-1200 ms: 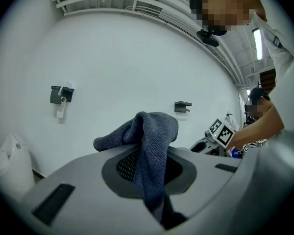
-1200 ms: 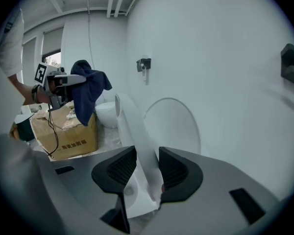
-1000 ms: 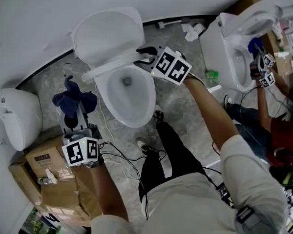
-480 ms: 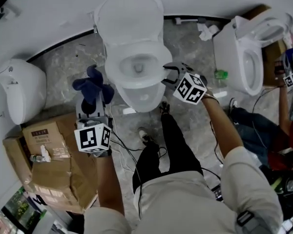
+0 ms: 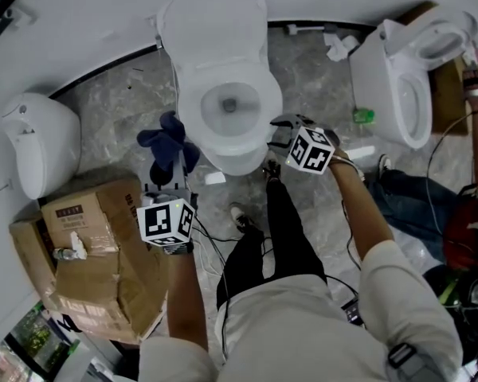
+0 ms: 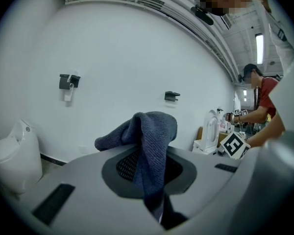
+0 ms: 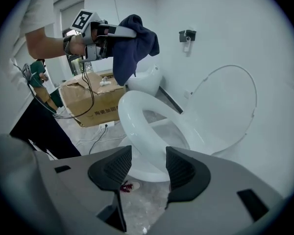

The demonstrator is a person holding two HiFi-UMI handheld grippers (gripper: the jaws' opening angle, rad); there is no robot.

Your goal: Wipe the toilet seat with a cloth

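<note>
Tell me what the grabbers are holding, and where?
Left gripper pinches the blue cloth by a bunched-up part. Right gripper has just been opening its jaws and holds nothing.

Head view overhead, right gripper view low, toilet (image 5: 190, 110) shared

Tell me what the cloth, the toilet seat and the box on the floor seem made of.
Cloth: dark blue terry or microfibre, matte; looped weave shows, and it drapes limply.
Toilet seat: white, glossy, probably hard plastic; smooth with soft highlights, though ceramic can't be ruled out.
Box: brown cardboard, matte, with creased, sagging flaps.
</note>
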